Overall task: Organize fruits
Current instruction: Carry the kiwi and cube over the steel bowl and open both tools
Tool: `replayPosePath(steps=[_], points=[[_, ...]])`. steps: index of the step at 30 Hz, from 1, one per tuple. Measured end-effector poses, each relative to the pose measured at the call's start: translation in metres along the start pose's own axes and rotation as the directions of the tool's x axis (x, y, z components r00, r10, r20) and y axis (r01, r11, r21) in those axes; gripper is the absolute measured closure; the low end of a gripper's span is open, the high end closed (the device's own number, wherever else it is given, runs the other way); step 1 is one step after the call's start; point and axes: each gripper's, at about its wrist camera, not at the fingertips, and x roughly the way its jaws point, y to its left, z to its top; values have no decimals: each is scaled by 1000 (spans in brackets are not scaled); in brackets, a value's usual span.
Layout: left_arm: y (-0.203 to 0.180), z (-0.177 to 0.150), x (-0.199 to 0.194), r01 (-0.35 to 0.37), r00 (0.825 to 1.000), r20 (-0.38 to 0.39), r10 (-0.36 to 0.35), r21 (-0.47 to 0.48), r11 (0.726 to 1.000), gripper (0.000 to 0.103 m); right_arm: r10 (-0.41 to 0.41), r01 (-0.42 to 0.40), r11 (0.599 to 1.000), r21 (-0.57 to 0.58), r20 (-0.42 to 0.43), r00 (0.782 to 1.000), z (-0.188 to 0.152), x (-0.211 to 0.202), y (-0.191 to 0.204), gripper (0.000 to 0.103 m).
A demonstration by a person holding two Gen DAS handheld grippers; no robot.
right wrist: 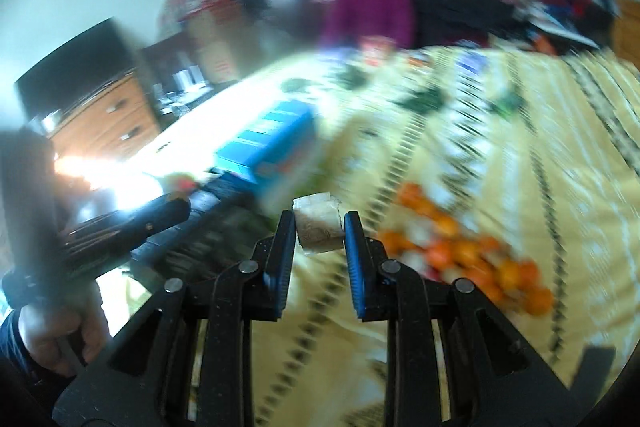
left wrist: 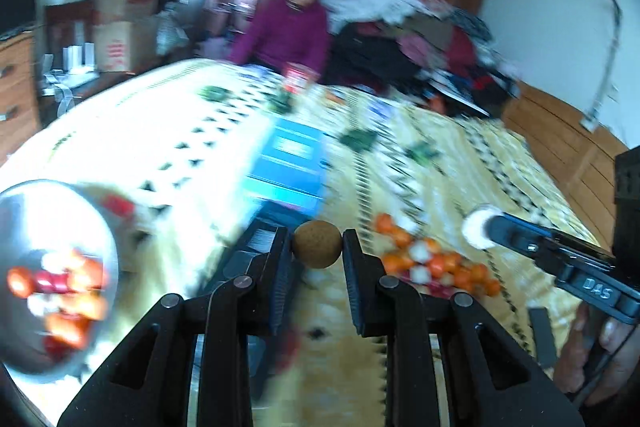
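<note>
my left gripper (left wrist: 317, 245) pinching brown round fruit (left wrist: 317, 245), right gripper (right wrist: 320, 233) clamped on pale chunk (right wrist: 318, 231); both lifted clear of orange pile (left wrist: 436, 263), i'd guess for steel bowl (left wrist: 102, 219).

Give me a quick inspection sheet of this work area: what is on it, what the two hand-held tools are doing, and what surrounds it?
Surface: yellow patterned cloth over a wide flat top.
Job's things: pile of small orange and white fruits; round metal bowl already holding red and orange fruits.
Clutter: blue cardboard box; small red carton at the far edge.
Grippers: left tool shut on a round brown fruit; right tool shut on a pale, blocky piece, too blurred to identify.
Cables: nothing seen.
Surroundings: seated person in a purple top, heap of clothes, stacked cardboard boxes, wooden drawers.
</note>
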Motion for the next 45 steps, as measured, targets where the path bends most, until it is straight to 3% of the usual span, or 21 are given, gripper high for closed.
replayPosePath(steps=[3,7,11,17,20,25,29,33,37,45], points=[[57,11,-26,-113,993,39,115,-61,992,77,81,-82,995,-58,-8,997,19,21,53,78],[130,14,-55,-267,960,48,275,-122,956,77,166,-171,977,-126,-48,985,35,51,120,78],[184,6,-66,-359,930,21,368,-164,919,77,228,-247,949,-197,-114,967,39,85,188,78],[221,-10,-67,-440,896,-24,443,-167,882,77,256,-307,917,-254,-216,942,30,131,258,78],[227,-15,-62,-470,882,-37,470,-152,870,77,250,-312,916,-252,-251,935,26,145,265,78],[234,-21,-59,-486,874,-49,484,-140,863,77,232,-306,916,-260,-280,931,22,158,275,78],[241,-23,-54,-484,875,-63,480,-139,864,77,224,-303,918,-256,-298,928,19,166,283,78],[246,-25,-45,-462,887,-91,453,-146,875,77,222,-308,917,-254,-316,922,14,173,290,78],[256,-30,-32,-391,918,-157,365,-191,900,77,224,-313,920,-235,-339,914,10,182,291,78],[268,-36,-19,-333,933,-226,280,-248,910,77,219,-310,925,-219,-360,907,5,193,294,78]])
